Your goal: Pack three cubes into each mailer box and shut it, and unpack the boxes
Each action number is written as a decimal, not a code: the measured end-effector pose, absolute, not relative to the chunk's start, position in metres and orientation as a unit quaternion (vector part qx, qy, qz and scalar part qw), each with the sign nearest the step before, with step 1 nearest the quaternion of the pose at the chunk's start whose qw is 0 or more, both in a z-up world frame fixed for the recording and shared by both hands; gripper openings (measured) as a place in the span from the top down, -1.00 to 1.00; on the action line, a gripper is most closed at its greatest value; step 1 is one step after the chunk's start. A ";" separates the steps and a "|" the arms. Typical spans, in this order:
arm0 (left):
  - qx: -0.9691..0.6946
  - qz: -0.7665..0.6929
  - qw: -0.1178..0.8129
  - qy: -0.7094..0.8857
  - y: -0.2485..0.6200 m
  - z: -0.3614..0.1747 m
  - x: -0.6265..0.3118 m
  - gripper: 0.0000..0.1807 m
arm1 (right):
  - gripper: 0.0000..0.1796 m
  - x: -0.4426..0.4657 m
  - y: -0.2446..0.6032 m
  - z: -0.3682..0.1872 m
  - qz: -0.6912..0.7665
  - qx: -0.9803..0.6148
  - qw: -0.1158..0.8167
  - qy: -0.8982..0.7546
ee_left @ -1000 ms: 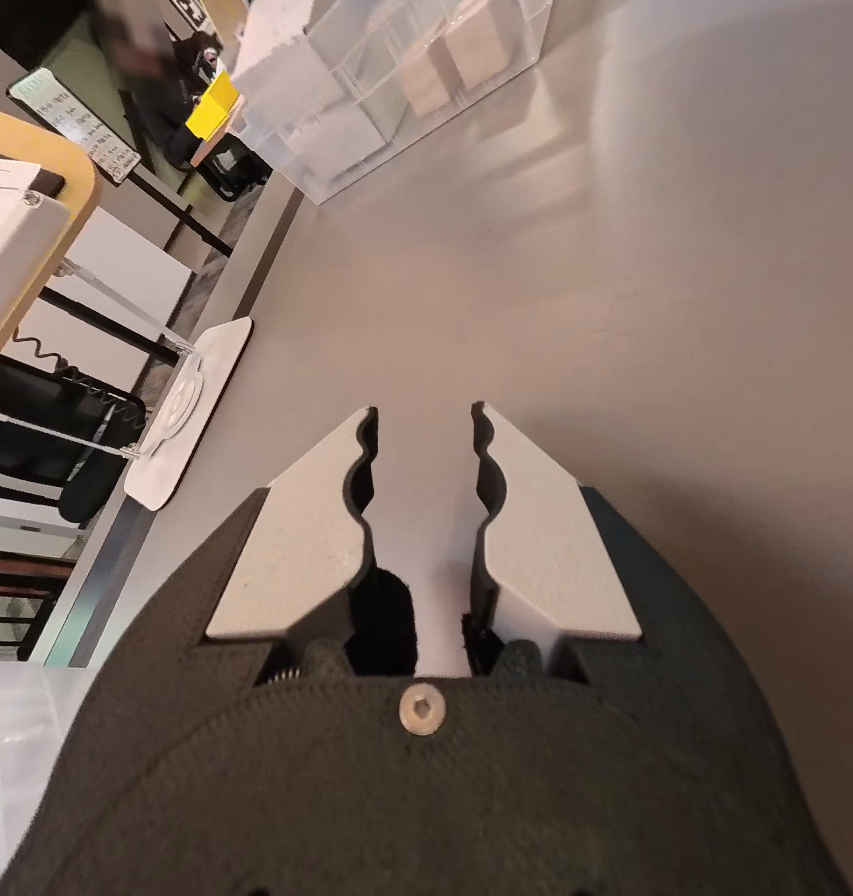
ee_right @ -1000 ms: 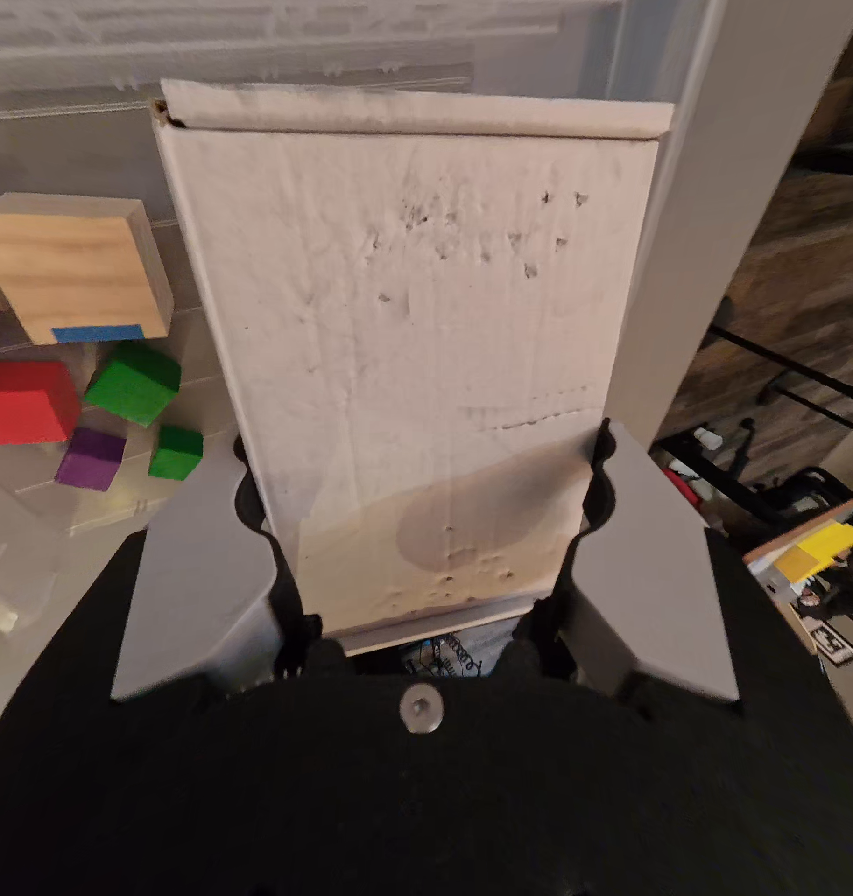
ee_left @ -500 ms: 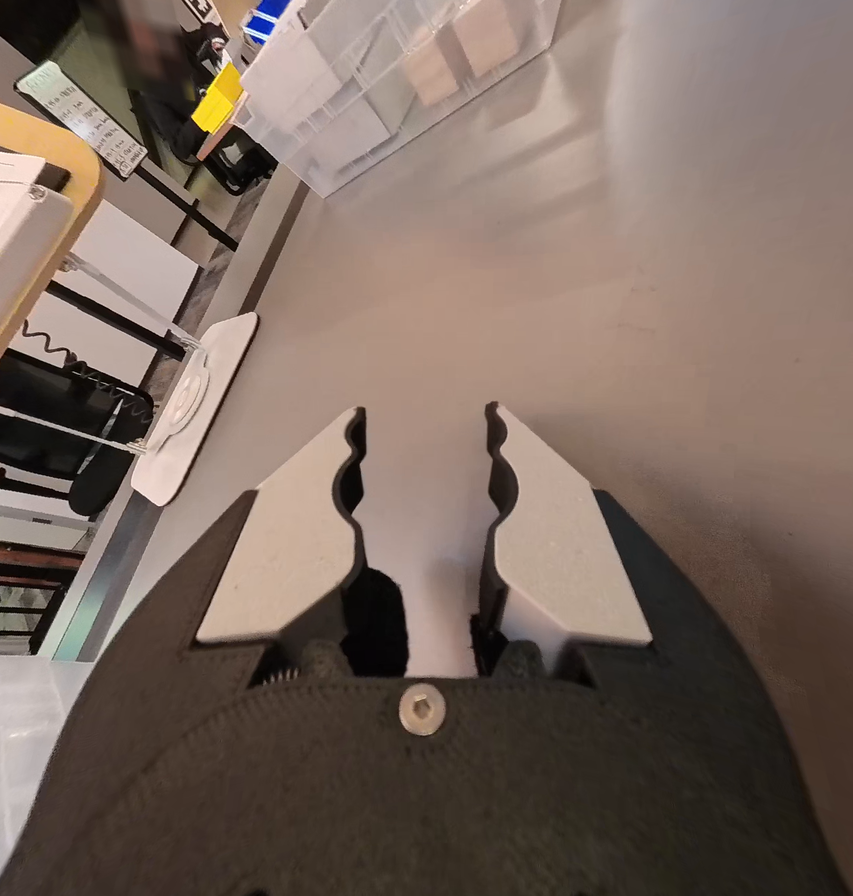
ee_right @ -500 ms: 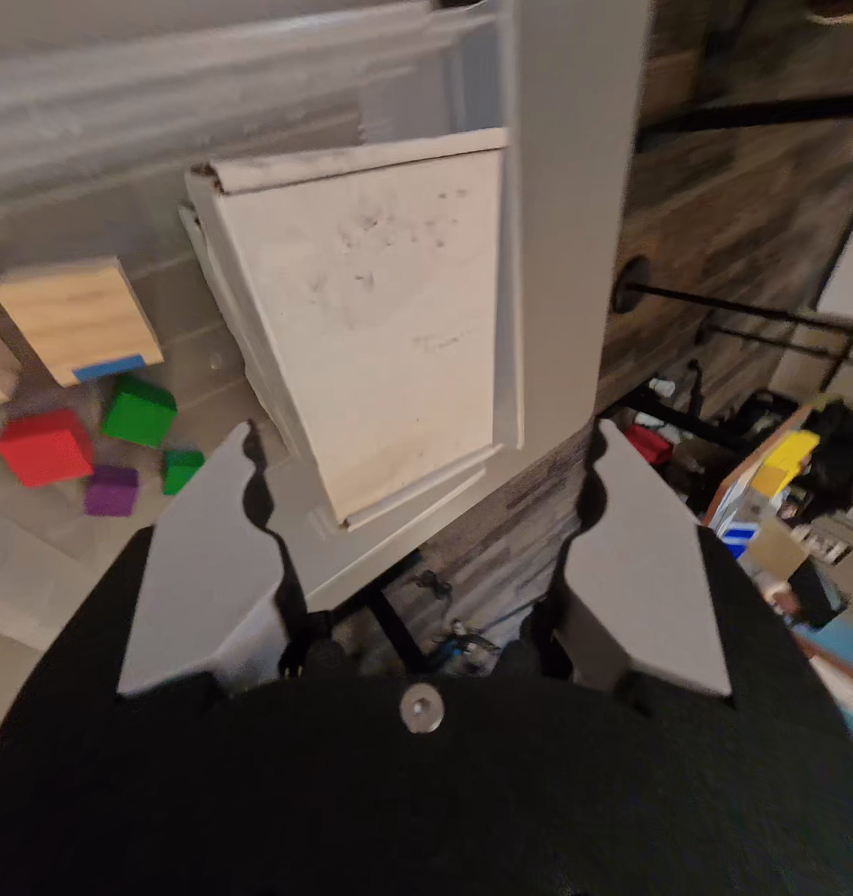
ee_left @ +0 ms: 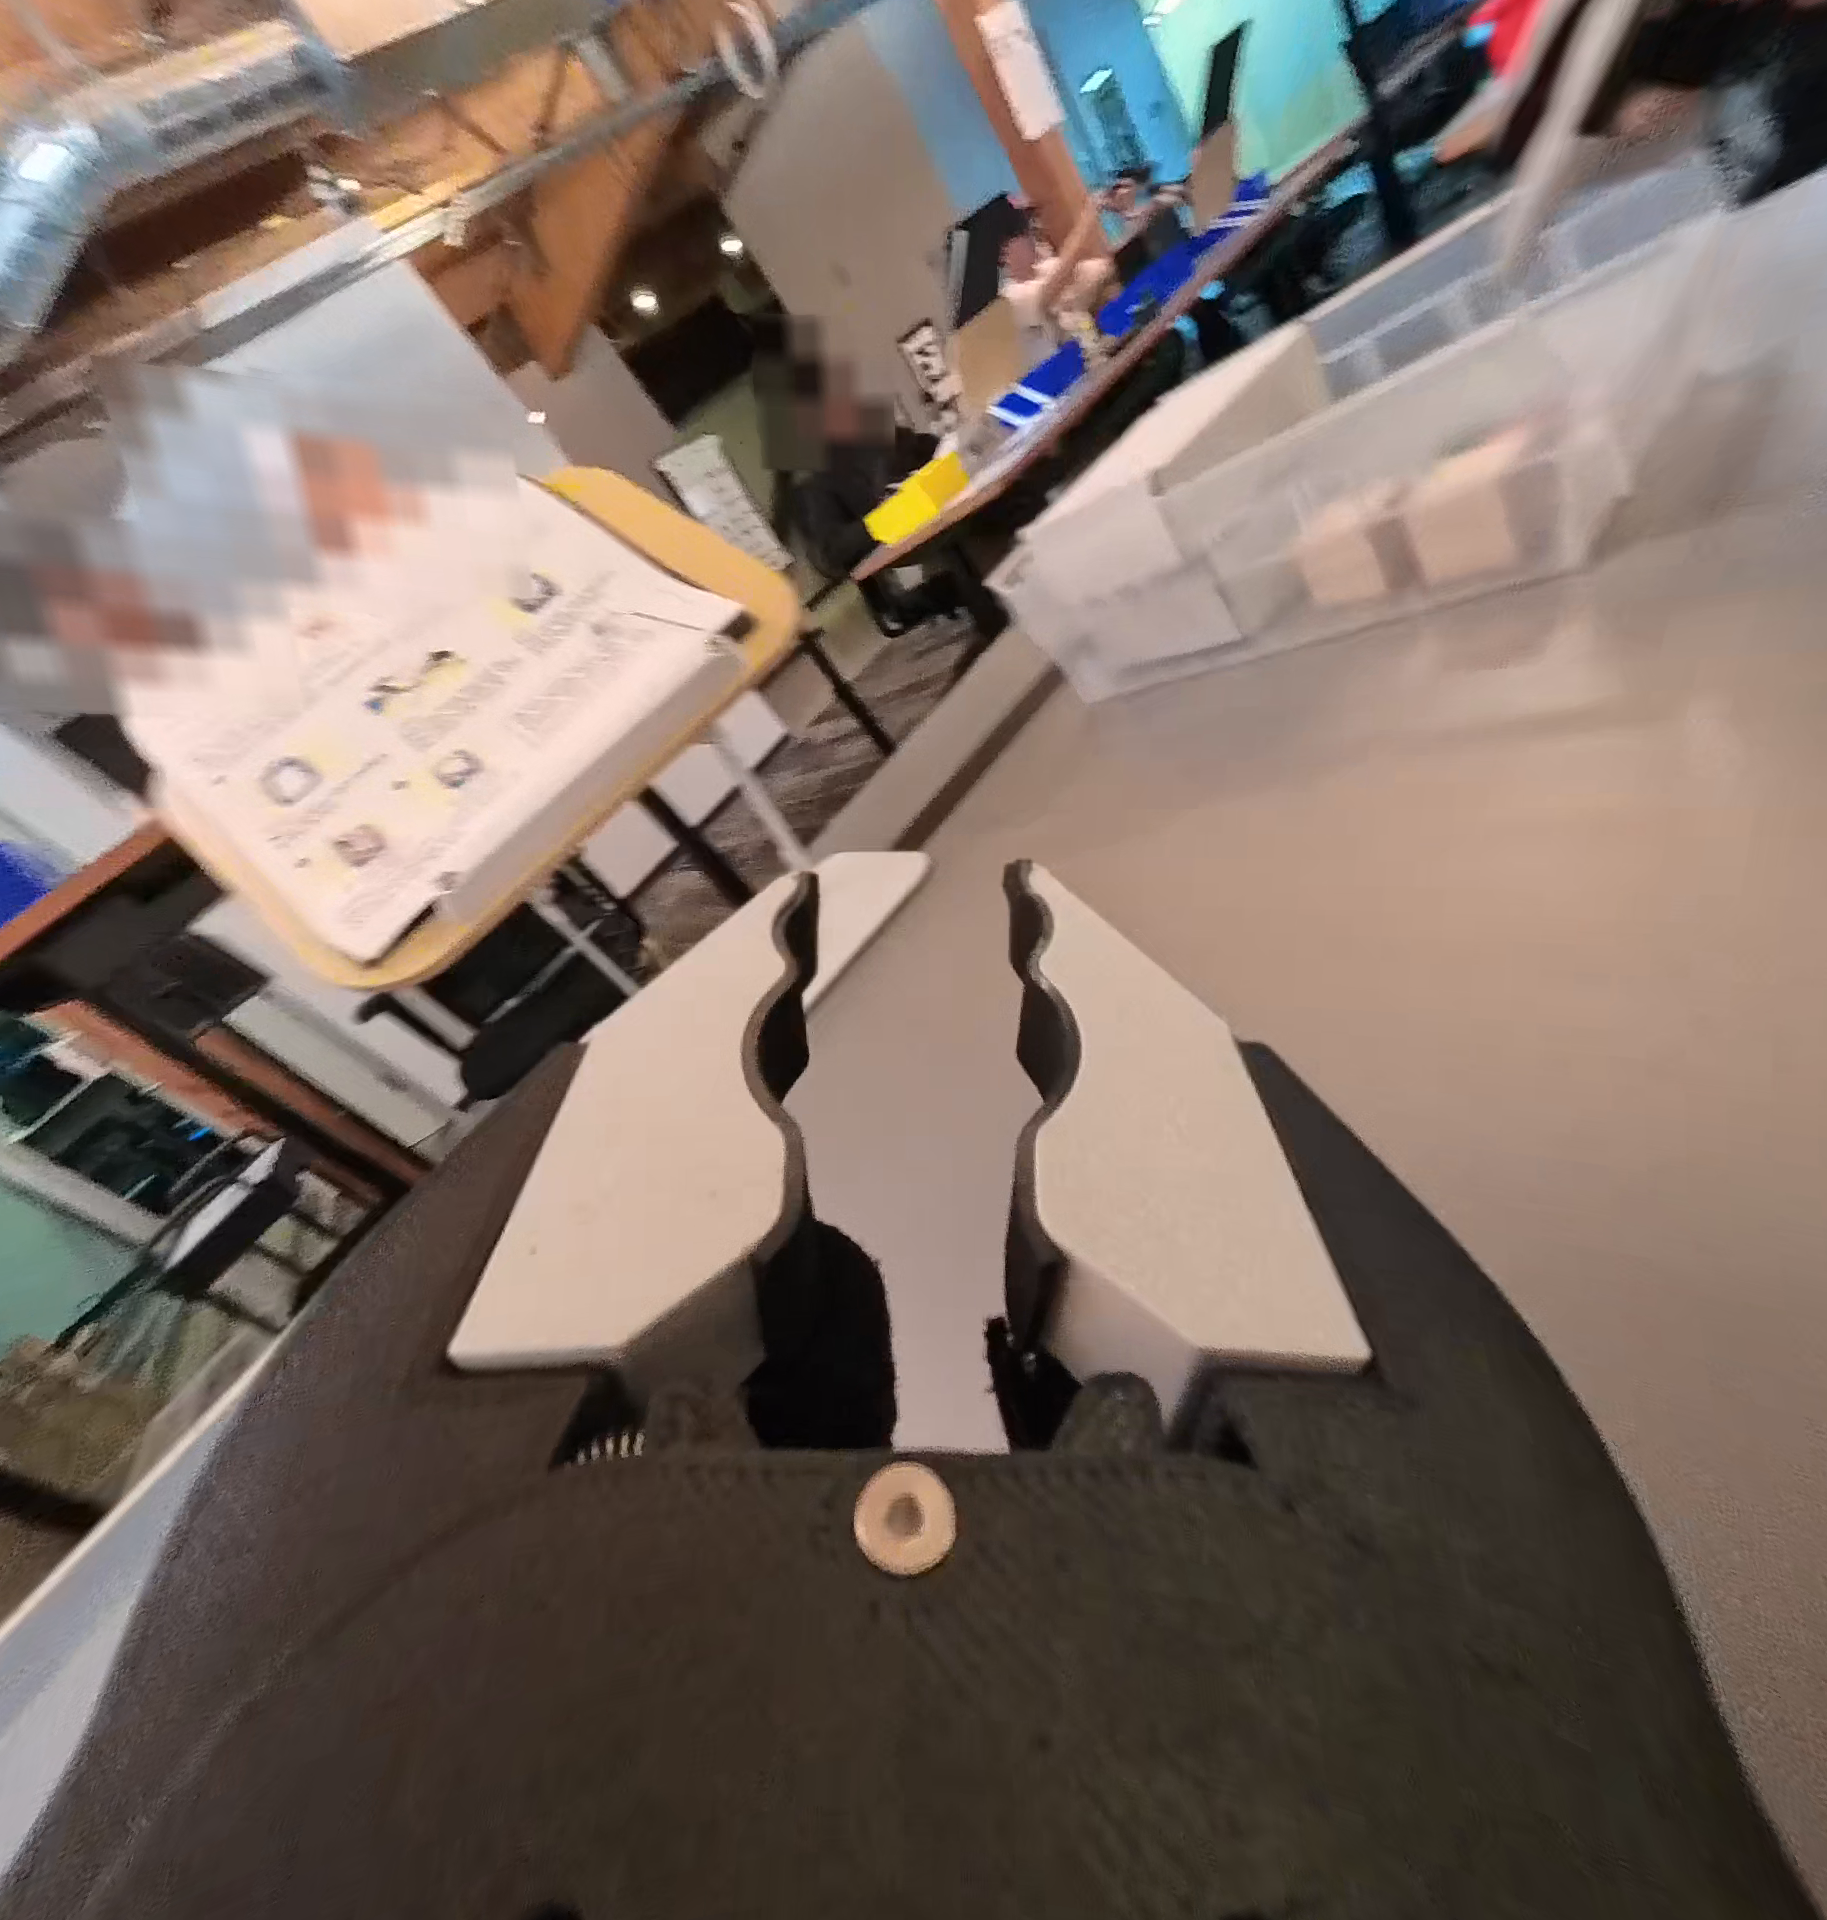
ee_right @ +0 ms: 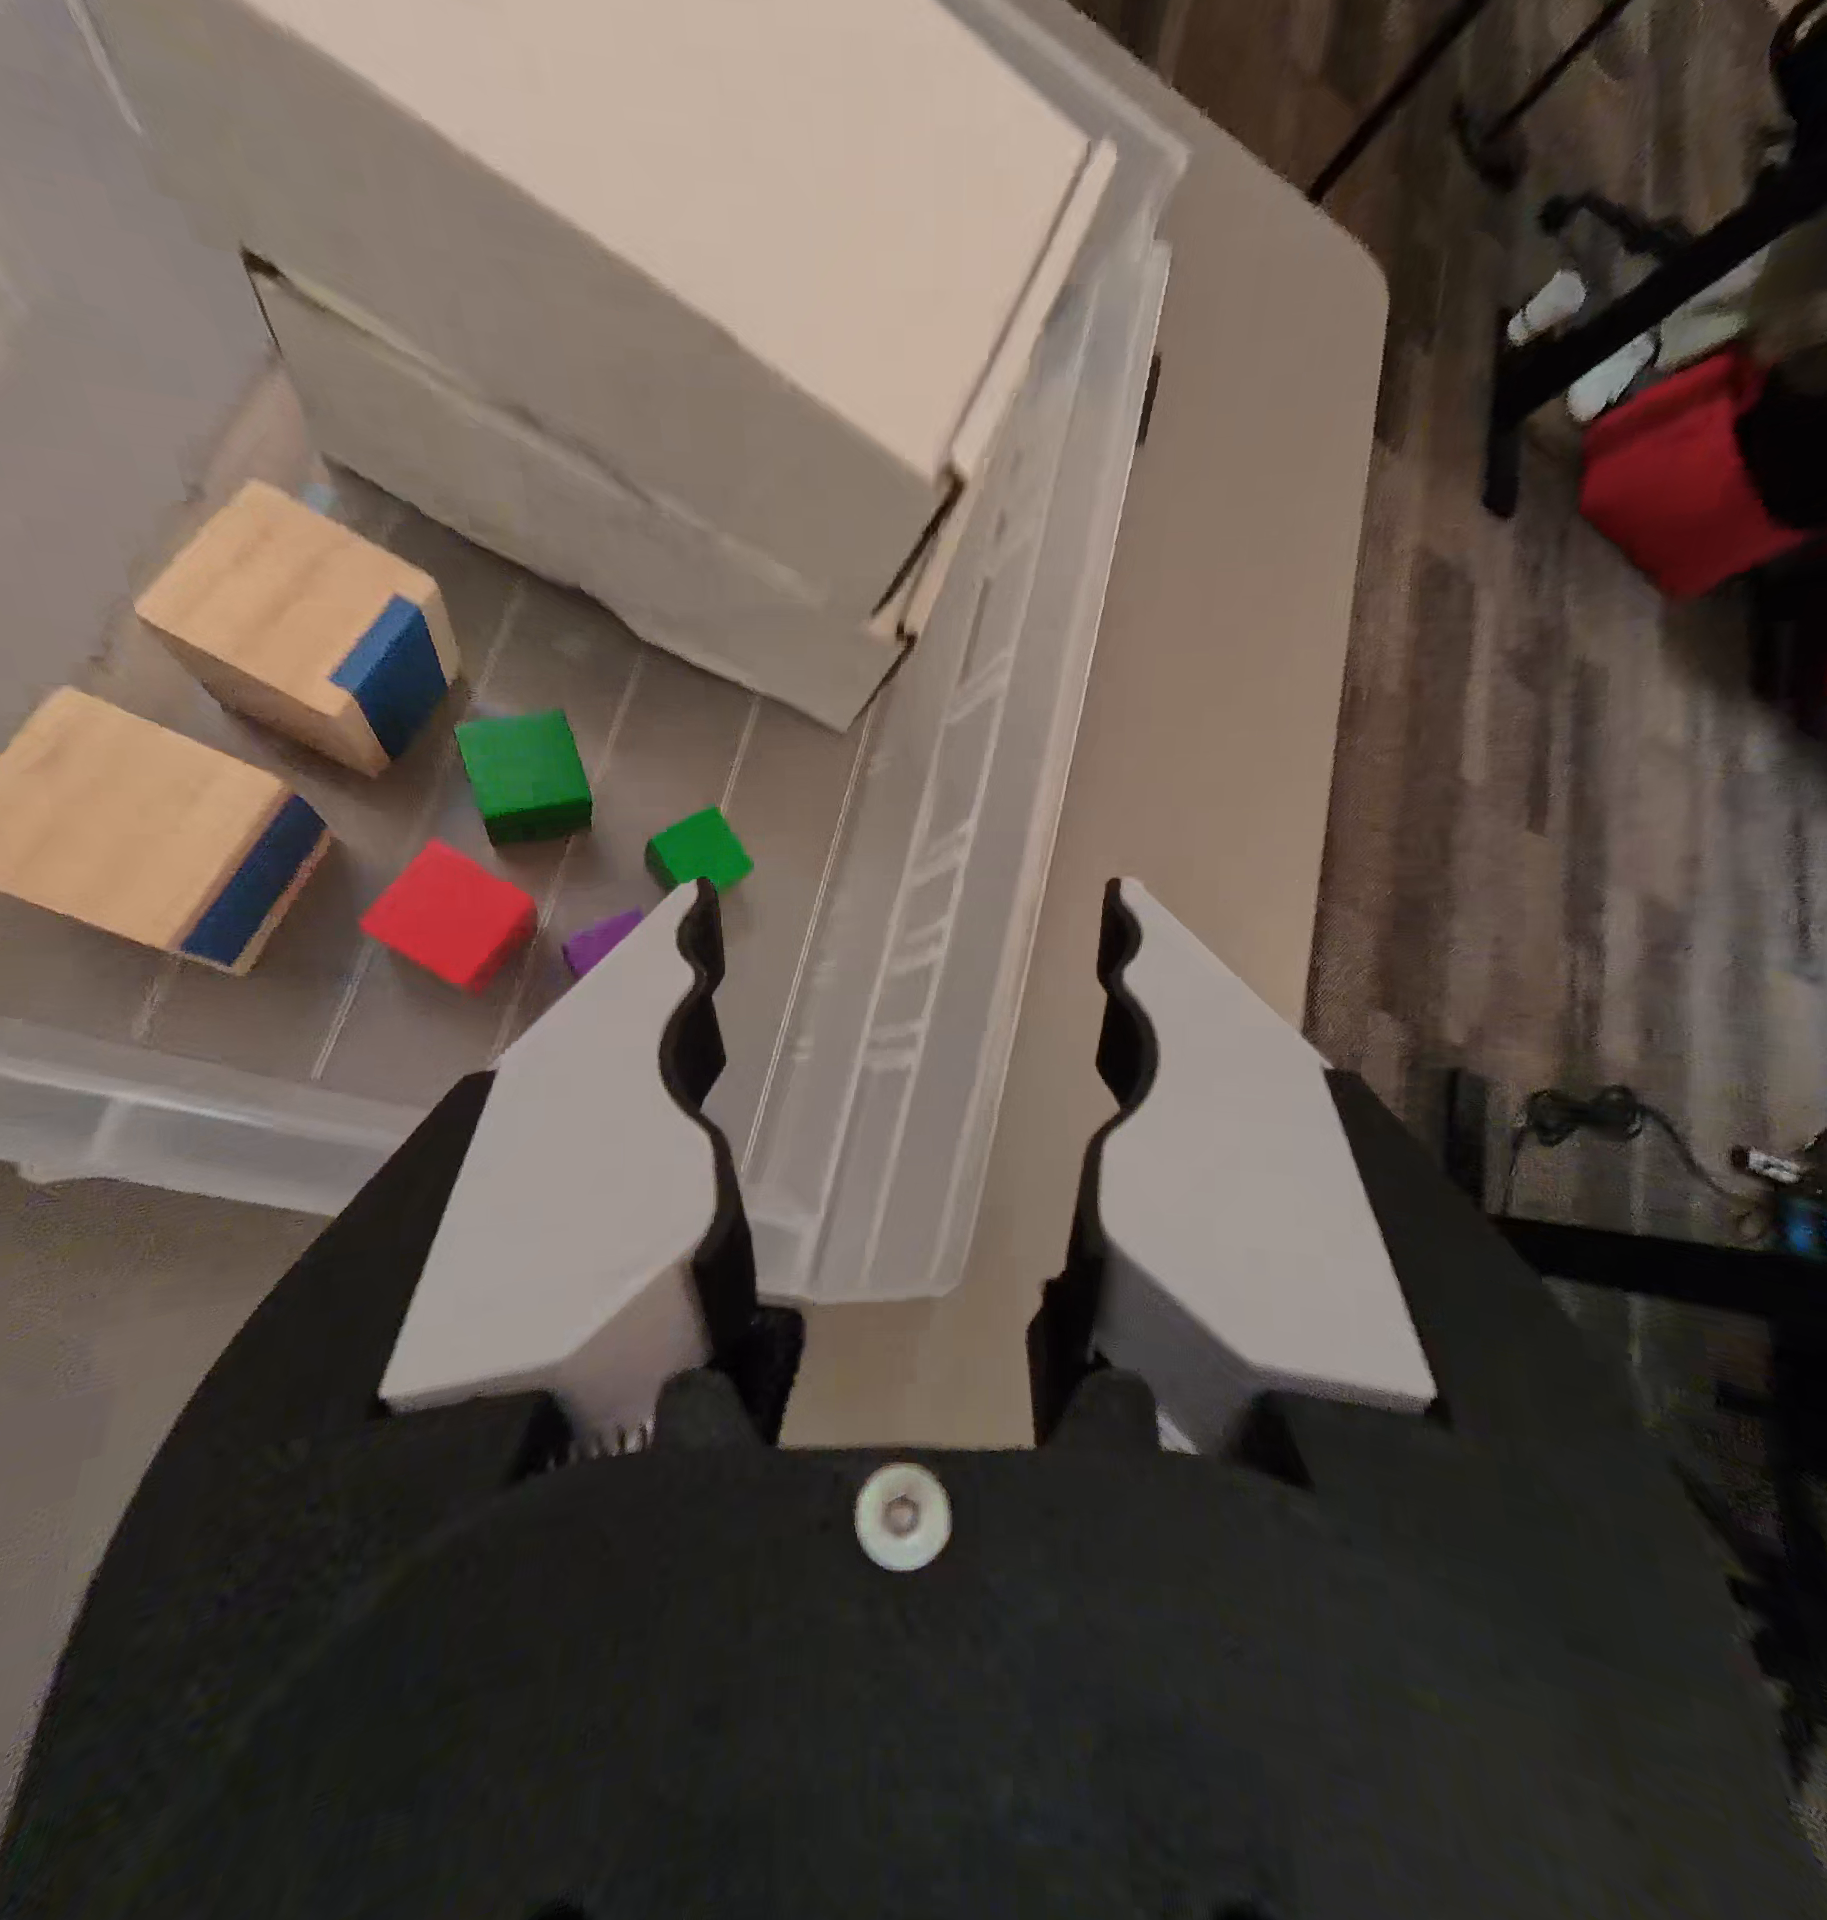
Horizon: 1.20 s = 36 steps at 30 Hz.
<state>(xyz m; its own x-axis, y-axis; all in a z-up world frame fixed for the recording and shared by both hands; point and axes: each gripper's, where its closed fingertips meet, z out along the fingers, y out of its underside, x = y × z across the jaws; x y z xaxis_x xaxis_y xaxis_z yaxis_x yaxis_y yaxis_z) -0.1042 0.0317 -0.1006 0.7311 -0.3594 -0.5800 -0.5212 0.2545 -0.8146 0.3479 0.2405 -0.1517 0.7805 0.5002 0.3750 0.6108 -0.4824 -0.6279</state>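
In the right wrist view a shut white mailer box (ee_right: 670, 291) lies inside a clear plastic bin (ee_right: 950, 914). Beside it in the bin lie two wooden blocks with blue ends (ee_right: 296, 623), two green cubes (ee_right: 522, 774), a red cube (ee_right: 447, 912) and a purple cube (ee_right: 599, 940). My right gripper (ee_right: 907, 899) is open and empty, above the bin's near right rim and apart from the box. My left gripper (ee_left: 914, 883) is open and empty, low over the grey table (ee_left: 1460, 935). A clear bin (ee_left: 1408, 499) holding wooden blocks shows blurred at the far right of the left wrist view.
The table's right edge (ee_right: 1335, 644) drops to a wood floor with black table legs and a red bag (ee_right: 1698, 478). In the left wrist view a white flat pad (ee_left: 867, 904) lies at the table's left edge, and a tilted board with papers (ee_left: 473, 727) stands beyond it.
My right gripper let go of the mailer box and pulled back and up; the box now lies in the bin. My left gripper tilted up and its jaws spread slightly.
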 end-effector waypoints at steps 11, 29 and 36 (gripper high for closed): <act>-0.680 0.256 0.663 0.181 0.010 -0.024 -0.301 0.45 | 0.61 0.365 0.244 -0.187 -0.011 -0.874 0.404 -0.269; -0.862 0.159 0.481 -0.003 -0.021 -0.179 -0.473 0.52 | 0.95 0.349 0.217 -0.188 0.072 -0.875 0.422 -0.229; -0.847 0.089 0.522 -0.051 -0.011 -0.182 -0.470 0.95 | 0.96 0.333 0.200 -0.188 0.086 -0.870 0.426 -0.233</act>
